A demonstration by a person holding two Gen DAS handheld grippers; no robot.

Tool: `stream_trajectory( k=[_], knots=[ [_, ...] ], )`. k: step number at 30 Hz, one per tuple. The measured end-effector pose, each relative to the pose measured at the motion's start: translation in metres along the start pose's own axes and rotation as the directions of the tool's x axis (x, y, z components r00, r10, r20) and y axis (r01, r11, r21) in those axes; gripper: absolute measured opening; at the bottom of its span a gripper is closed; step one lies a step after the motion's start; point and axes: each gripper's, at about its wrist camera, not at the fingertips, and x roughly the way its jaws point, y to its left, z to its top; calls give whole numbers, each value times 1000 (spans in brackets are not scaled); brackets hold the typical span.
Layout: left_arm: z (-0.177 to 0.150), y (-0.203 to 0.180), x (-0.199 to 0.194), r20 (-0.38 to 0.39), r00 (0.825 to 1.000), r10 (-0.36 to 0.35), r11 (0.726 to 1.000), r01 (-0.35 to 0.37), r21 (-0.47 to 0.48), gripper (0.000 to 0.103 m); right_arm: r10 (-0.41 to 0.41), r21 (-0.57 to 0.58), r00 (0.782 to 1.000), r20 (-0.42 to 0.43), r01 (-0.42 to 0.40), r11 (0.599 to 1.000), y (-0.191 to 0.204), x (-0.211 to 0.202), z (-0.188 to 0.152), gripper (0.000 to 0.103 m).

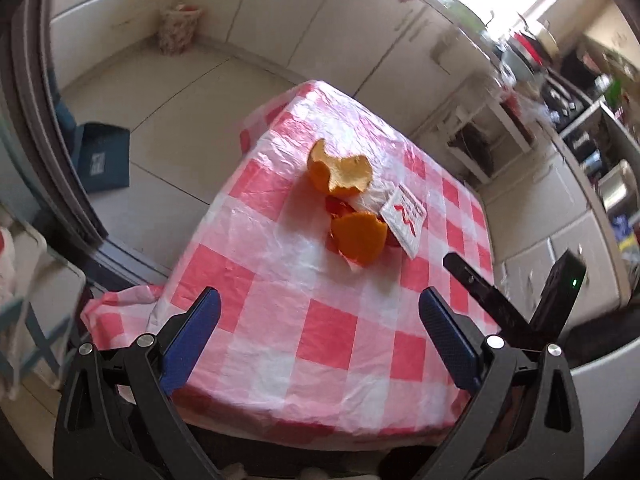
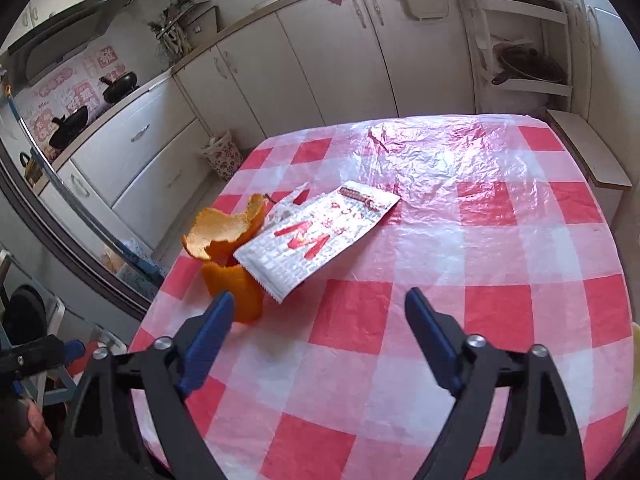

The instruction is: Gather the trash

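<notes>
Orange peel pieces [image 1: 344, 172] and a white wrapper with red print [image 1: 404, 216] lie together on a table with a red-and-white checked plastic cloth [image 1: 280, 292]. My left gripper [image 1: 320, 308] is open and empty above the table's near edge, short of the trash. In the right wrist view the peel [image 2: 228, 236] sits at the table's left edge, with the wrapper [image 2: 316, 240] leaning on it. My right gripper [image 2: 320, 312] is open and empty, just in front of the wrapper; it also shows in the left wrist view [image 1: 516, 292].
A patterned waste bin [image 1: 178, 28] stands on the floor by white cabinets; it also shows in the right wrist view [image 2: 224, 156]. A dark blue box [image 1: 104, 156] lies on the floor left of the table. A cluttered counter runs along the right.
</notes>
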Motion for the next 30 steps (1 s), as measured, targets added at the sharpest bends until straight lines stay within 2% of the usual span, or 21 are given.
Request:
stream_trajectory(
  k=[2, 4, 8, 9, 10, 11, 15, 18, 21, 24, 27, 30],
  knots=[
    [3, 10, 0, 24, 1000, 6, 998, -4, -55, 95, 90, 124, 994, -54, -83, 989, -6, 21, 6, 80],
    [2, 17, 0, 37, 999, 31, 997, -28, -78, 95, 165, 209, 983, -81, -145, 967, -11, 39, 8, 65],
    [5, 22, 4, 30, 999, 44, 995, -42, -85, 95, 231, 340, 970, -71, -194, 920, -23, 62, 10, 43],
    [5, 21, 5, 27, 999, 45, 996, -43, -82, 95, 238, 363, 969, -59, -202, 910, -28, 65, 12, 30],
    [7, 20, 6, 23, 999, 44, 996, -42, -77, 95, 244, 383, 968, -51, -207, 900, -32, 67, 12, 13],
    [7, 17, 8, 16, 999, 41, 997, -40, -65, 95, 251, 401, 967, -40, -215, 890, -36, 67, 13, 6],
    [8, 0, 21, -17, 998, 56, 998, -56, 3, 95, 244, 362, 970, -4, -226, 904, -46, 35, 22, 2],
    [8, -20, 42, -61, 993, 97, 993, -92, 77, 95, 235, 293, 972, 11, -228, 929, -46, 1, 29, 2],
    [8, -49, 67, -81, 986, 146, 975, -129, 183, 95, 229, 228, 973, 12, -225, 947, -47, -32, 25, 2],
    [9, -74, 88, -56, 972, 228, 937, -203, 284, 95, 217, 214, 976, -2, -211, 954, -60, -48, 11, 2],
    [15, -85, 110, -62, 962, 265, 926, -237, 292, 95, 220, 215, 972, -77, -199, 956, -70, -43, 0, 2],
    [20, -87, 129, -79, 956, 282, 930, -252, 267, 95, 145, 159, 986, -88, -130, 979, -72, -47, -1, 2]
  ],
)
